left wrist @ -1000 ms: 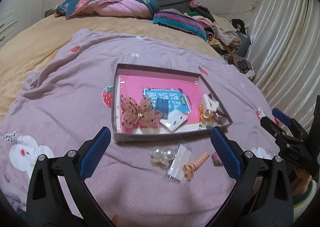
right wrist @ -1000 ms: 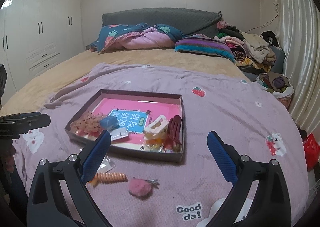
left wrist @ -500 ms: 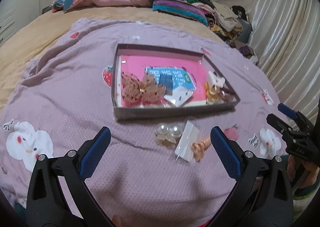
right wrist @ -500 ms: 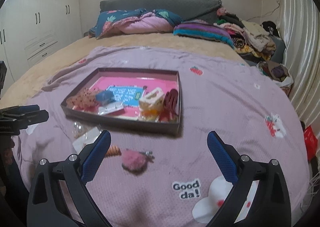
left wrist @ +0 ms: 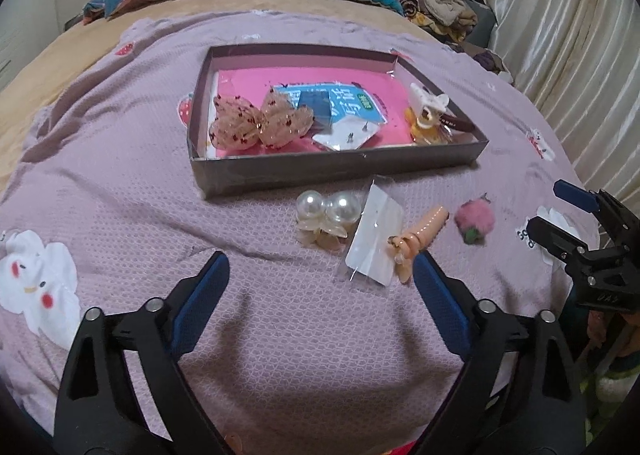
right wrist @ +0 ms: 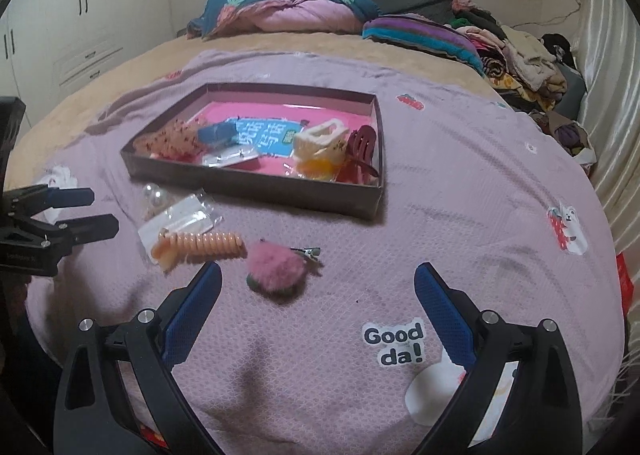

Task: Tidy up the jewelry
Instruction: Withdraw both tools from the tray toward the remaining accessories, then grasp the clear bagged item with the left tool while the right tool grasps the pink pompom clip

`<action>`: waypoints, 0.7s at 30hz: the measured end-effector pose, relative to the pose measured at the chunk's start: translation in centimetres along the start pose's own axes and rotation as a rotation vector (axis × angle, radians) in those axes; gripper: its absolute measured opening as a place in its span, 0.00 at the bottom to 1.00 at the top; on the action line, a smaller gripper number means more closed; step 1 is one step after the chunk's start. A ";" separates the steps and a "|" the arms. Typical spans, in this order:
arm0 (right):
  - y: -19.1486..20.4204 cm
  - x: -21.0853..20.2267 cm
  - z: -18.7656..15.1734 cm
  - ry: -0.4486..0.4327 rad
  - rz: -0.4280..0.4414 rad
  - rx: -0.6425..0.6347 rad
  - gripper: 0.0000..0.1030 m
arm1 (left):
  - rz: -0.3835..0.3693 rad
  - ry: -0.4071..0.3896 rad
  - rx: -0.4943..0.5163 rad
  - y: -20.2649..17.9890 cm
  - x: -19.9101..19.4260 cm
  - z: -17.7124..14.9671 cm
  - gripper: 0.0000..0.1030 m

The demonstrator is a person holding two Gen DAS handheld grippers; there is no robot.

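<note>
On the far left the left gripper (left wrist: 320, 275) hovers low over the lilac blanket (left wrist: 120, 191) with its blue fingers (left wrist: 200, 295) spread wide and nothing between them. Just ahead of it, outside the box, the loose jewelry lies in a row: first the pearl earrings (left wrist: 328, 211), two big beads touching each other, then a clear packet (left wrist: 374, 241) beside them, then the peach spiral hair tie (left wrist: 420, 239) lying partly on the packet's edge, then the pink fluffy clip (right wrist: 276, 267) a little apart. Behind this row stands the shallow grey box (left wrist: 336, 171), already holding a beige bow (left wrist: 256, 123) at its left end and a white claw clip (left wrist: 426, 101) at its right. Furthest right, the right gripper (right wrist: 318, 307) is likewise wide apart and empty, close above the fluffy clip.

The risks, as I judge them: the pearls are round and could roll or squirt out of a pinch on soft bedding. The packet is thin and flat, so fingers may dig into the blanket instead. Lifting the hair tie could drag the packet along. With both grippers working the same short row, they could also bump each other
</note>
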State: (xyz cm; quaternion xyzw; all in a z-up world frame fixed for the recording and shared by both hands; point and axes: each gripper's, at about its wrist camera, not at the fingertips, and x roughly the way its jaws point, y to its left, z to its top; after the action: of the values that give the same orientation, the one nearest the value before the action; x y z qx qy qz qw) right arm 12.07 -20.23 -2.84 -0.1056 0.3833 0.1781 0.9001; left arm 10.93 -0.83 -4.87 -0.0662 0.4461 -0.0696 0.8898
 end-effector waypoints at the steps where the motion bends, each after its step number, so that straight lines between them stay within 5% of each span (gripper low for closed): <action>1: 0.1 0.2 -0.1 0.002 0.001 -0.002 0.94 | -0.009 0.006 -0.002 0.1 0.2 -0.1 0.76; 9: 0.3 2.7 -0.5 0.028 0.026 0.013 0.85 | -0.050 0.046 -0.005 -0.1 2.1 -0.8 0.45; 21: -0.1 5.6 -0.5 0.112 0.160 0.156 0.59 | -0.128 0.062 -0.059 -0.2 4.0 -0.6 0.44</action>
State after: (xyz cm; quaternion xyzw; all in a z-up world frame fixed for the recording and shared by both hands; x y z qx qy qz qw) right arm 15.40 -19.18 -7.24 -0.0139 0.4527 0.2128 0.8658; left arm 12.83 -1.82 -8.30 -0.1184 0.4701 -0.1153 0.8670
